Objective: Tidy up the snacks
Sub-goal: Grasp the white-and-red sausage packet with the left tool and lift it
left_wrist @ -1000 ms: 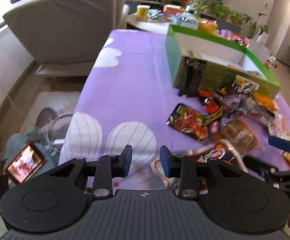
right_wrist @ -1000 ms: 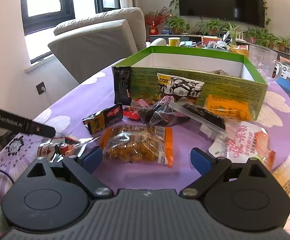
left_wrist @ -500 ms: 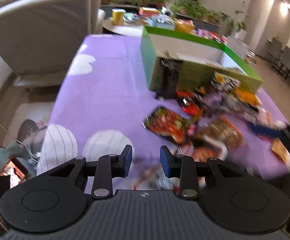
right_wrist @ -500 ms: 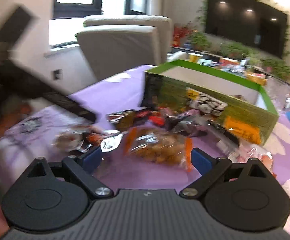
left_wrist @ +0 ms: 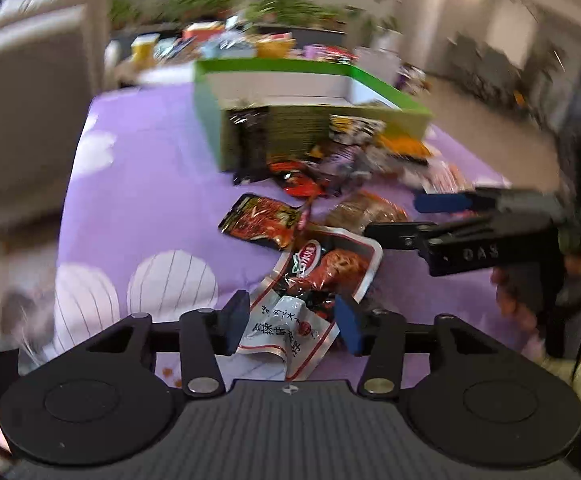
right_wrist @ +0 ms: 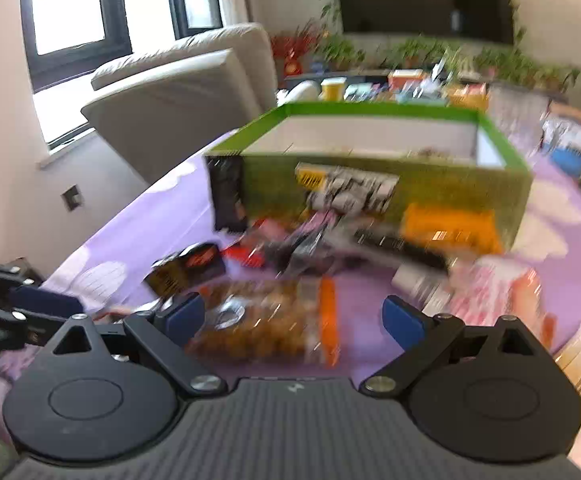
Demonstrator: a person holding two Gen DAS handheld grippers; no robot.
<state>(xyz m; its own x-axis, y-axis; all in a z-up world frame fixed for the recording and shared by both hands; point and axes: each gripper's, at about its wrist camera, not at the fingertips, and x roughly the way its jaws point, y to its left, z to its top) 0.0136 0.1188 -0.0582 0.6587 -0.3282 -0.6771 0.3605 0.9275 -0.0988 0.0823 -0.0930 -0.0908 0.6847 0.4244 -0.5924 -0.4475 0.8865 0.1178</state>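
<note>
A green box stands on the purple tablecloth, with several snack packets piled at its near side. My left gripper is open, its jaws on either side of a white-and-red packet that lies on the cloth. A red packet and a dark red packet lie just beyond. My right gripper is open over a clear orange-edged bag of brown snacks. The box also shows in the right wrist view. Both views are blurred.
A grey armchair stands left of the table. A side table with cups and packets lies behind the box. An orange packet and a black-and-white packet lean on the box front. The right gripper shows in the left wrist view.
My left gripper has opened wider and swung right, over the white-and-red packet. The right gripper stays open over the orange-edged bag and has shifted slightly. Both views are blurred by motion.
</note>
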